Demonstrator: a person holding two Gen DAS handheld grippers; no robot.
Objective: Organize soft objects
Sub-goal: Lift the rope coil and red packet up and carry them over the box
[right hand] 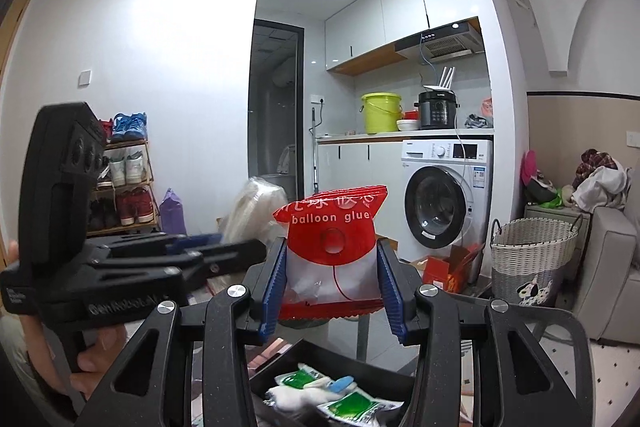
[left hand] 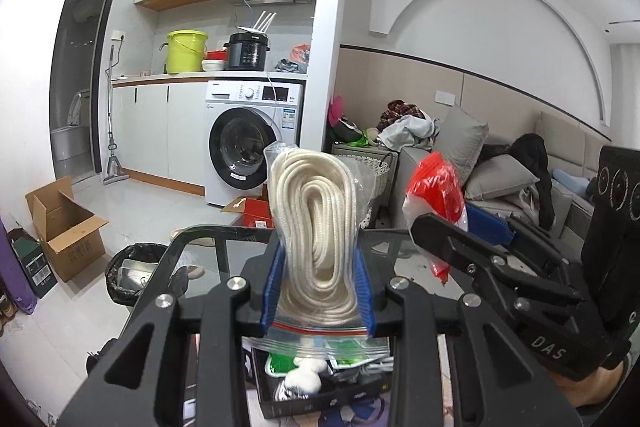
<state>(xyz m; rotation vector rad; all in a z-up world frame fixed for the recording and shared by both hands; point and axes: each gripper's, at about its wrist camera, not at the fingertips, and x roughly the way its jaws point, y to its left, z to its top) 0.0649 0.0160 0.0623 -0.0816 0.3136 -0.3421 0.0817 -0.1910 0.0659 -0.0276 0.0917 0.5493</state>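
My left gripper (left hand: 318, 267) is shut on a clear zip bag of coiled white rope (left hand: 316, 219), held upright above a glass table (left hand: 208, 263). My right gripper (right hand: 332, 267) is shut on a red and clear packet marked balloon glue (right hand: 332, 239); in the left wrist view this packet (left hand: 436, 187) and the right gripper (left hand: 460, 231) show at the right. The left gripper (right hand: 208, 247) with the rope bag (right hand: 252, 211) appears blurred at the left of the right wrist view. Below both lies a black box (right hand: 320, 351) with green packets and white soft items.
A washing machine (left hand: 252, 143) stands under a counter with a yellow bucket (left hand: 186, 51). A woven basket (right hand: 532, 255) and a grey sofa (left hand: 500, 179) piled with clothes are to the right. A cardboard box (left hand: 64, 227) and a bin (left hand: 132, 271) sit on the floor.
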